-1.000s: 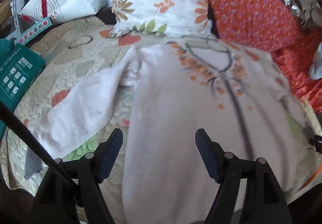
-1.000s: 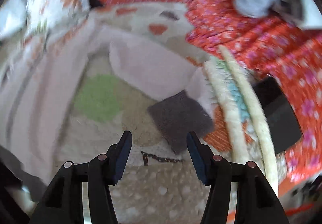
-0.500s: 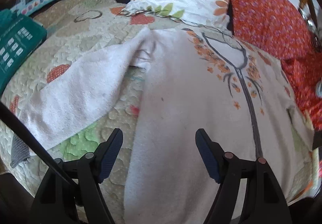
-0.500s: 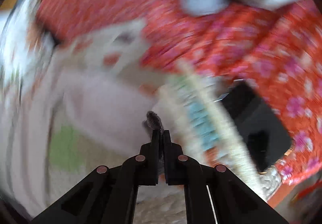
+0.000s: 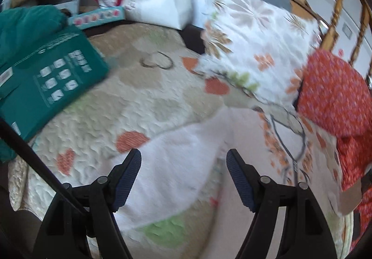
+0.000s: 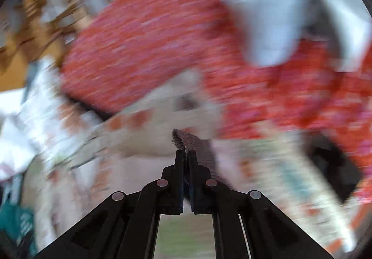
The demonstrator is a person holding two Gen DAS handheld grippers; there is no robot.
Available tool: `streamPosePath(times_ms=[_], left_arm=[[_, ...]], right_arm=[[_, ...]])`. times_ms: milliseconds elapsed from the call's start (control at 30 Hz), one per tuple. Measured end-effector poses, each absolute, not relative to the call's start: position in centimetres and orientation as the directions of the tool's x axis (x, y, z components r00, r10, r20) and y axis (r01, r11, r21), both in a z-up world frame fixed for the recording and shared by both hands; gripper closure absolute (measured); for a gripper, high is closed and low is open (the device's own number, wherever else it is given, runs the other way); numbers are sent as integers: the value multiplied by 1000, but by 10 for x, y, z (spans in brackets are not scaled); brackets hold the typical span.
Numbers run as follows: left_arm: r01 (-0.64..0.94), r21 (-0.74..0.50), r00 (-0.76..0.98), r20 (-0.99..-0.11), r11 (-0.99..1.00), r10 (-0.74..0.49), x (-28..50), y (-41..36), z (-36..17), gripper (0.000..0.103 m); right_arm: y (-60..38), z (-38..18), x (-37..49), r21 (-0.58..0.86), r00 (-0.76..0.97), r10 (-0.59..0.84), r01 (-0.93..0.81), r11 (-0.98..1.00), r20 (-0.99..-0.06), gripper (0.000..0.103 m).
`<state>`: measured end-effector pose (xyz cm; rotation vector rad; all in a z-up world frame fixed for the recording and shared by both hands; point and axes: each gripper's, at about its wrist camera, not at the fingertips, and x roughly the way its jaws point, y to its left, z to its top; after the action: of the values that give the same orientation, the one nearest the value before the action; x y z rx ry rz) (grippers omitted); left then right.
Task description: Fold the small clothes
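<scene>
A pale pink long-sleeved top (image 5: 251, 166) with an orange floral neckline lies flat on the quilted bedspread (image 5: 130, 101). Its left sleeve (image 5: 172, 166) stretches out under my left gripper (image 5: 183, 161), which is open and empty just above it. In the right wrist view my right gripper (image 6: 185, 154) is shut on the grey cuff (image 6: 186, 139) of the right sleeve and holds it lifted off the bed. That view is heavily blurred.
A green box (image 5: 46, 82) lies at the left of the bed. A floral pillow (image 5: 255, 49) and a red patterned pillow (image 5: 334, 91) stand at the back. A white bag (image 5: 153, 1) sits behind. A dark object (image 6: 334, 173) lies at the bed's right edge.
My right gripper closed on the grey cuff and has lifted it, swinging fast. My left gripper has moved left, from over the top's body to over the left sleeve.
</scene>
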<state>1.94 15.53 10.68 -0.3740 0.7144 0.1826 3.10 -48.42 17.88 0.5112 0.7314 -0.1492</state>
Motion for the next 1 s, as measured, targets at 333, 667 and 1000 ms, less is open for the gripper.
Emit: streamPosePath(times_ms=[333,667,1000], left_arm=[[-366,-381,726,-687,849,4,14,207,94,28],[-417,-380,709,-704,825,34,18,229,89,28],[-428,-374,704,-709,823,44,24,233,89,28]], right_arm=[[-184,124,167,450,580,391,-47,892,-714,100],[-75,56,226,430,447,432,-112,896,-783,100],[-26,24,240,447,346,478,-170,878,-807,97]])
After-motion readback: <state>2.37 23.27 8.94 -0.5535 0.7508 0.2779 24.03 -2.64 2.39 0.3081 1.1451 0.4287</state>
